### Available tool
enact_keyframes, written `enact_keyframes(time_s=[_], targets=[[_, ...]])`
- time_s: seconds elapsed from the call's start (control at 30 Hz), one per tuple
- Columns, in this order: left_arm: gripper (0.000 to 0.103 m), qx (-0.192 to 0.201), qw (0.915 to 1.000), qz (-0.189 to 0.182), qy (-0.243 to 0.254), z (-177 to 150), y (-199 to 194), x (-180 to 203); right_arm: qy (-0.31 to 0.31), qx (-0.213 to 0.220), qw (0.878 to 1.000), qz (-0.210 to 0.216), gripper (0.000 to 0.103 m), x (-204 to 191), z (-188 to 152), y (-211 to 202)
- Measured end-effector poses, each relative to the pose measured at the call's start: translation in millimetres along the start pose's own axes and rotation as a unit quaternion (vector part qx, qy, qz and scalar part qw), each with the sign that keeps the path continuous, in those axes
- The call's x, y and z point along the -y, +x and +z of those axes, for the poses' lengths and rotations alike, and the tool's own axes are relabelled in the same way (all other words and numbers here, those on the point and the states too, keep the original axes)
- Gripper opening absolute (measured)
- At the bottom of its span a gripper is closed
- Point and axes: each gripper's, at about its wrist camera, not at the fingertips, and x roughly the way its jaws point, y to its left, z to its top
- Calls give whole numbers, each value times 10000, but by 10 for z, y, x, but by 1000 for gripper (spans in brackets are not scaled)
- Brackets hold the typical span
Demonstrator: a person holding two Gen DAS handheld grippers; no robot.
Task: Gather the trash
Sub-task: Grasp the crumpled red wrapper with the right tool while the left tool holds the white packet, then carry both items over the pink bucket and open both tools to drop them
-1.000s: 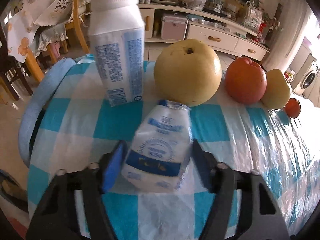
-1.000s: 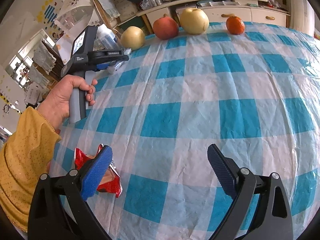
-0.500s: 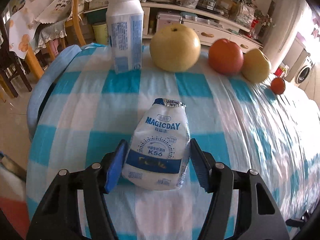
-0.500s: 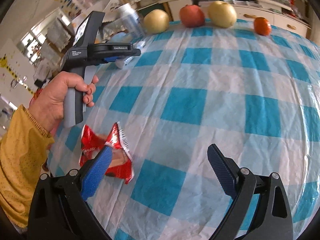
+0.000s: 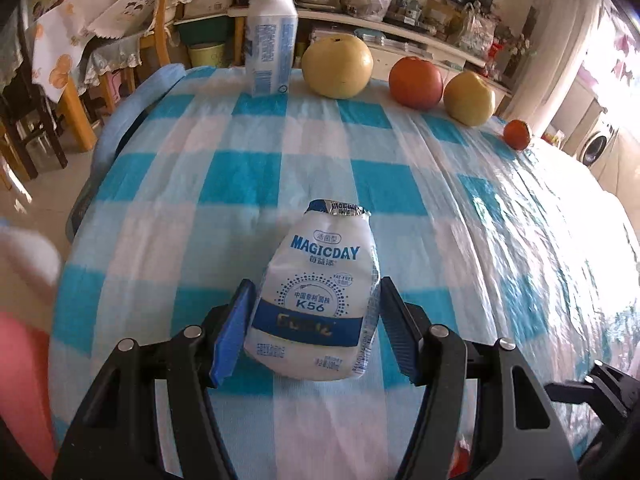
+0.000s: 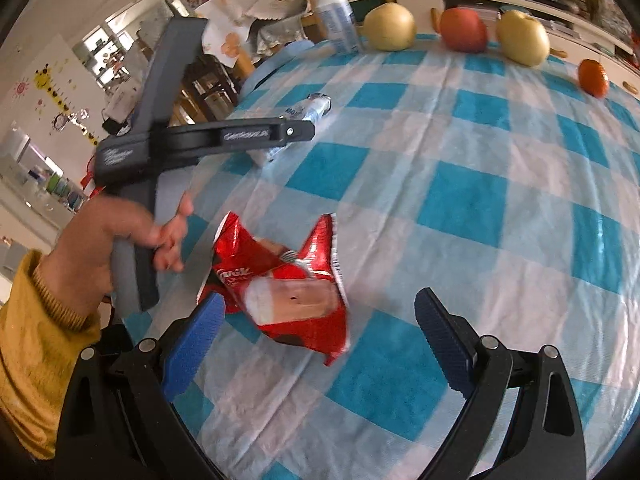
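The left gripper (image 5: pixel 314 330) clamps a white yogurt pouch (image 5: pixel 318 300), while the right gripper (image 6: pixel 320 340) gapes wide, a red wrapper (image 6: pixel 286 284) between its fingers on the surface (image 6: pixel 460 184).
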Motion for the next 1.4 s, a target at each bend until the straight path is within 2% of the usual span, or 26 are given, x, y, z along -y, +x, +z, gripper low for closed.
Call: enact_keyframes(time_s=[0.23,0.3,0.33,0.4,0.63,0.9,1.4], targets=[[63,242,9989,-122,-373,-302,-217,-112,-149,191,9997,-51,93,-93,7,127],[63,308,9983,-153,-471,-373,-271,-141,-251,293,9992,-105,79,-129,-9,133],[63,332,9980,-167,-513,-396,-288,-149,-267,312,9991,58,68,-139,-10,132],[63,408,9971,-213,-610,-454,-330,-170,-190,314,9991,190,65,-140,0,135],[63,492,9965,-257,-620,-541,-386,-199,-286,397,9988,40,57,-160,-31,142],[63,585,9958,-309,-632,-596,-402,-229,-486,566,9966,-349,54,-233,-56,169],[63,788,9923,-520,-799,-602,-571,-429,-189,935,9940,-534,53,-145,-75,7]])
